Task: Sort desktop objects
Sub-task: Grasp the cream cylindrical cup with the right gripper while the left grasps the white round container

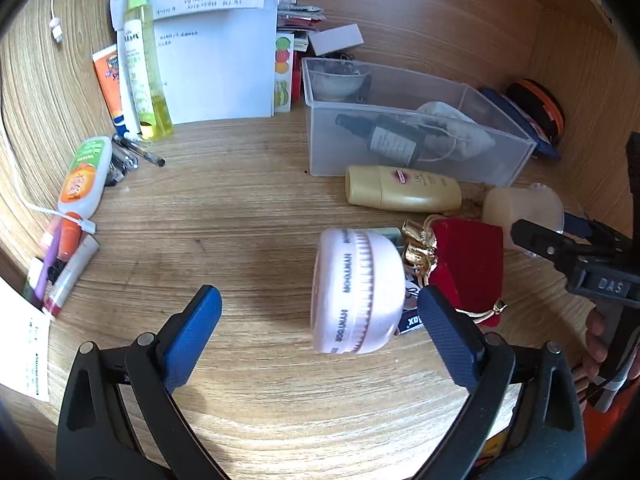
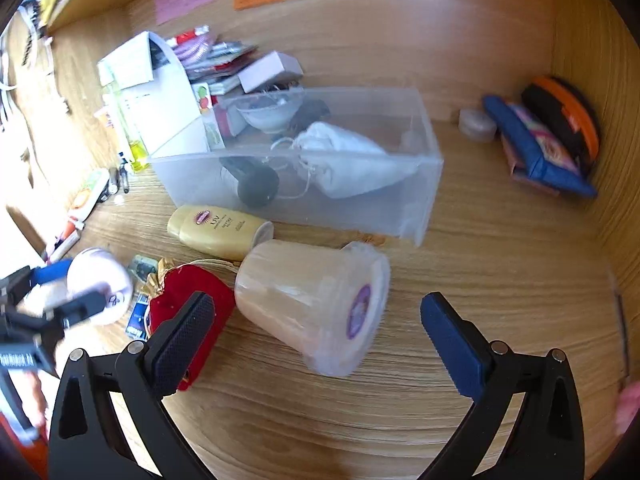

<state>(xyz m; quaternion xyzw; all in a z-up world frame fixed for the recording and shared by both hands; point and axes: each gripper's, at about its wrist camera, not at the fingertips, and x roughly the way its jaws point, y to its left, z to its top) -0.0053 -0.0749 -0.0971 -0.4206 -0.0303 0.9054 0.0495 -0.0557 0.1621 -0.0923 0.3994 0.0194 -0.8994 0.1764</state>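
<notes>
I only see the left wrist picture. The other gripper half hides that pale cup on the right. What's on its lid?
Observer: The cup has a round purple sticker on its lid.
Operator: Is the right gripper gripping it?
Observer: No; it is wide open, its pads off the cup.
Operator: Anything behind the clear box?
Observer: A small round jar, beside the blue pouch.

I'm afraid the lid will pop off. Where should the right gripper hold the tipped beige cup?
Grip the beige cup across its tapered wall near the middle, coming down from above with the right gripper open. It lies on its side, so both flanks are exposed and the lid stays untouched.
</notes>
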